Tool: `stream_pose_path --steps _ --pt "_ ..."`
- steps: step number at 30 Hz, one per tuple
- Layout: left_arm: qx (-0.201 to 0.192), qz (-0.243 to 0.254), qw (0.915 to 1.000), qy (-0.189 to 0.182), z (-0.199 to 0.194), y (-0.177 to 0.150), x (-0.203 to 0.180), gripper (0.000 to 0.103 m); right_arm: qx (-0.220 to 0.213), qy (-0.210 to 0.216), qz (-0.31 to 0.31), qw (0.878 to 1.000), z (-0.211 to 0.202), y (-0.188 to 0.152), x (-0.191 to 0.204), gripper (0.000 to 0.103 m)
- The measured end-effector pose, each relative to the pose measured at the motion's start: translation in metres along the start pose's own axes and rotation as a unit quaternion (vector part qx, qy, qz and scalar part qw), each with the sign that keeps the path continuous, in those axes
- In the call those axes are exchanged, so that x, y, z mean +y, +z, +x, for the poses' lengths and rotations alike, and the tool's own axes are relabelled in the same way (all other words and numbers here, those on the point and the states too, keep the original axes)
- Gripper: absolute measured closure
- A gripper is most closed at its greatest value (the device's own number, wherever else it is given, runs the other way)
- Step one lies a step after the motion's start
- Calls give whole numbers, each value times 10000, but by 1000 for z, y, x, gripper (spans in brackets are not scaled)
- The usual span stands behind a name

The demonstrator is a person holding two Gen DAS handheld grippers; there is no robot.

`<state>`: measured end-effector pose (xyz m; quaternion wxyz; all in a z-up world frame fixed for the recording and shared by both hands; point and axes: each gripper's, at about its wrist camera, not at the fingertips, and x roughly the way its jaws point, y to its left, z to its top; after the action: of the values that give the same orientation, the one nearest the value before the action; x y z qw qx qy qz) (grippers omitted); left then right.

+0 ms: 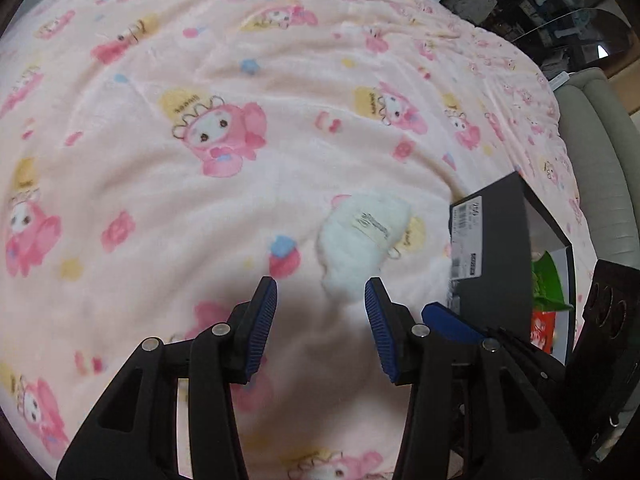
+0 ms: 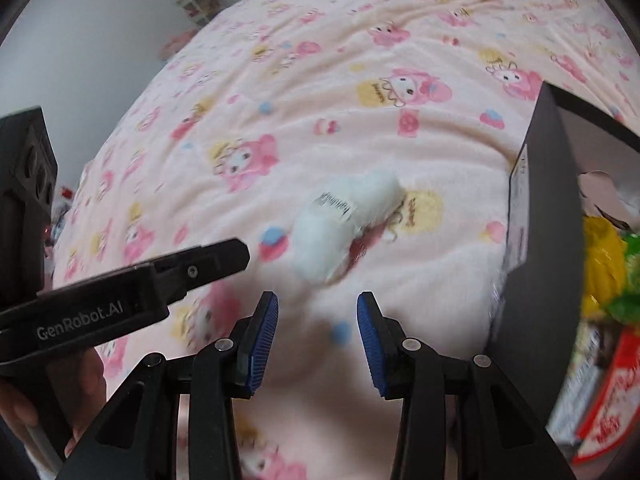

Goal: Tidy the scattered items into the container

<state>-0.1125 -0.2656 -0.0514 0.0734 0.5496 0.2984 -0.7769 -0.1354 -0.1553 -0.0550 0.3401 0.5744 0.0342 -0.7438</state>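
White plush just ahead of both grippers

I see the white plush [image 1: 362, 236] lying on the blanket, long axis slanting away rightward, beside the box [image 1: 496, 256]; my left gripper [image 1: 320, 320] and right gripper [image 2: 317, 328] both gape empty, right slightly nearer, I judge.

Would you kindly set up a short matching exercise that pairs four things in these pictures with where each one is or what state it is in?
Things:
1. white plush
2. black box
3. yellow packet
4. right claw

Descriptions:
A. open, nothing between its pads
B. inside the box
C. lying loose on the pink blanket
D. standing on the blanket, already holding packets

Pairs: 1-C, 2-D, 3-B, 4-A
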Motion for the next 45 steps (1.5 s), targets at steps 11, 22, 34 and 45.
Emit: stream_pose_path --steps 11,22,34,45 --pt "987 -260 9878 -1176 70 16 9 75 372 243 187 9988 57 17 -11 69" --pt "189 456 9903 -1296 -28 -50 -45 78 -262 541 -402 9974 -42 -33 8 81" --pt "458 1551 9772 -1374 -35 -161 -149 83 -682 429 76 9967 -144 -162 -57 81" --pt "1219 2085 9627 -1217 41 -180 -199 81 -702 -33 984 9927 -144 -192 -149 81"
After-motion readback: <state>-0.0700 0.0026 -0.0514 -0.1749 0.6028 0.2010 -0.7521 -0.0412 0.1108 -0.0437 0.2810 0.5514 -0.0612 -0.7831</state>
